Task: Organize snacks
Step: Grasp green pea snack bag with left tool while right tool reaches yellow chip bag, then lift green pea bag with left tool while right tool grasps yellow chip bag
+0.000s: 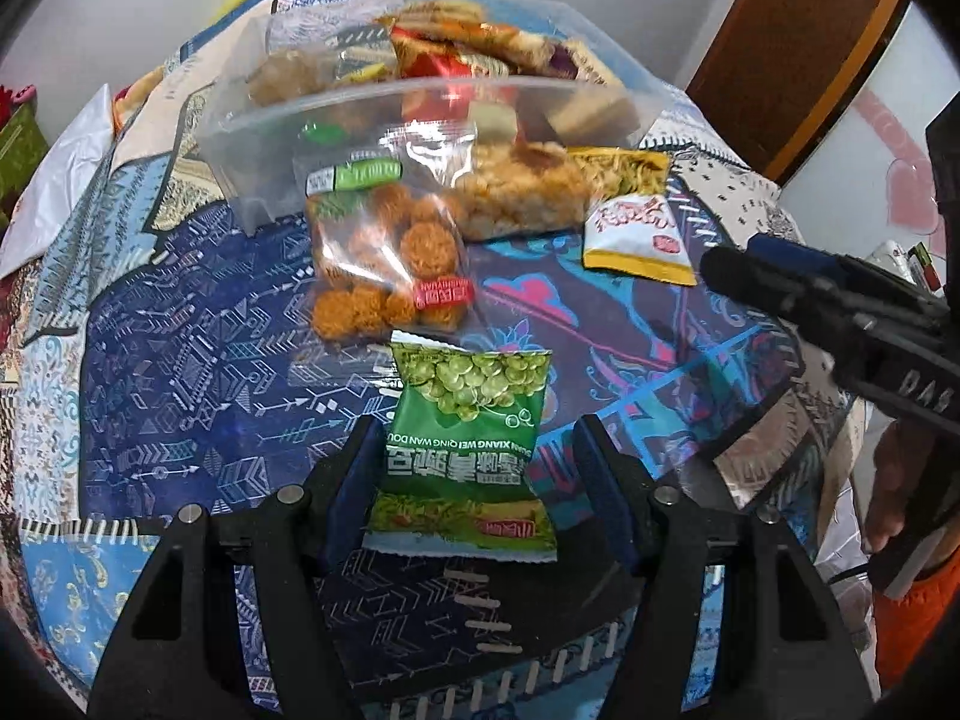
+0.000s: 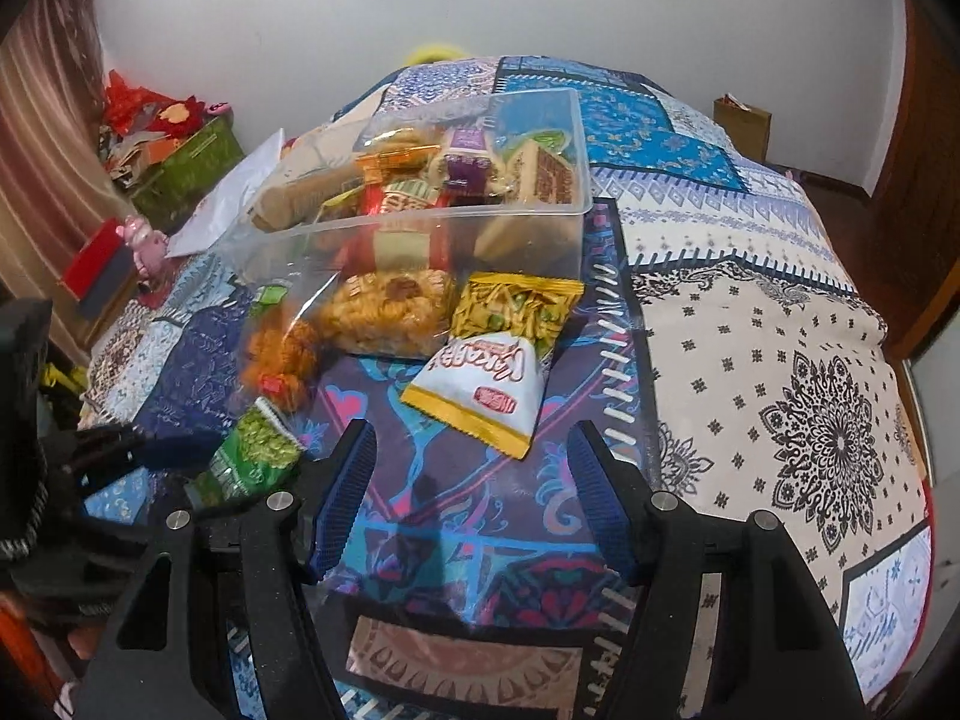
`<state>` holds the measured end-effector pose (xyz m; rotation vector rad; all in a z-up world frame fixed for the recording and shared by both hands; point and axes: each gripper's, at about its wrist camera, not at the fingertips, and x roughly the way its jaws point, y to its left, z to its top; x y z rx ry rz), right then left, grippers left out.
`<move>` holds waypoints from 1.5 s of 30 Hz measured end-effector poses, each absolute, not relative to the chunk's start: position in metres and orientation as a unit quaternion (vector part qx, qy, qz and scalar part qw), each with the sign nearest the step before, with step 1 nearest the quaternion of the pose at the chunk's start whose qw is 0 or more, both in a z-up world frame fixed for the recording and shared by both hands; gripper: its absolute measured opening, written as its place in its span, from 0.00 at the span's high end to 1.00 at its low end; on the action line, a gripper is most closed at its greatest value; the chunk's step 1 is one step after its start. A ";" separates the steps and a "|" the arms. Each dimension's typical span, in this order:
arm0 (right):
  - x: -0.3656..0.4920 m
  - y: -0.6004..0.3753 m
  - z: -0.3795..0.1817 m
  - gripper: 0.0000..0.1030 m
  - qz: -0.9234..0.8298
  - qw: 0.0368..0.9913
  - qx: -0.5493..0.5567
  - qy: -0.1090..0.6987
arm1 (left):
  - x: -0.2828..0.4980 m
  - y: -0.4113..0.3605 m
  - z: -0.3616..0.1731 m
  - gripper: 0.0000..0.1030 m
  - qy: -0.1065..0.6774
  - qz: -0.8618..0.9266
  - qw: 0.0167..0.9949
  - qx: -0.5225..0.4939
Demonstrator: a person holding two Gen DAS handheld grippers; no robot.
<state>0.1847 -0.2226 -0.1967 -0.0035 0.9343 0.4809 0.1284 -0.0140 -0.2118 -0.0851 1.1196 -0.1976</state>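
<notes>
The small green crinkly foil packet of peas point(image 1: 465, 450), nearest of those before the clear plastic snack box point(image 1: 252, 138), lies between the left gripper point(image 1: 474, 456)'s half-open fingers, ungripped. Judged light, puffy and slippery; pinch mid-body. The right gripper point(image 2: 471, 480) is likewise parted and empty.

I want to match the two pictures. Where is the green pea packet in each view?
Left wrist view: the green pea packet lies at lower centre, between the open fingers of the left gripper.
Right wrist view: the same packet lies at lower left, outside the right gripper, beside its left finger.
Shared landmark: the clear plastic box full of snacks, behind the loose packets.
</notes>
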 end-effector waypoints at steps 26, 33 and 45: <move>0.228 -0.211 -0.214 0.39 0.212 0.861 -0.024 0.461 | 0.144 -0.004 -0.154 0.57 0.430 -0.083 0.898 -0.033; 0.248 -0.201 -0.224 0.39 0.229 0.848 -0.027 0.478 | 0.160 0.000 -0.159 0.57 0.430 -0.081 0.898 -0.031; 0.250 -0.185 -0.233 0.52 0.220 0.856 -0.068 0.464 | 0.172 0.004 -0.170 0.57 0.438 -0.078 0.894 -0.049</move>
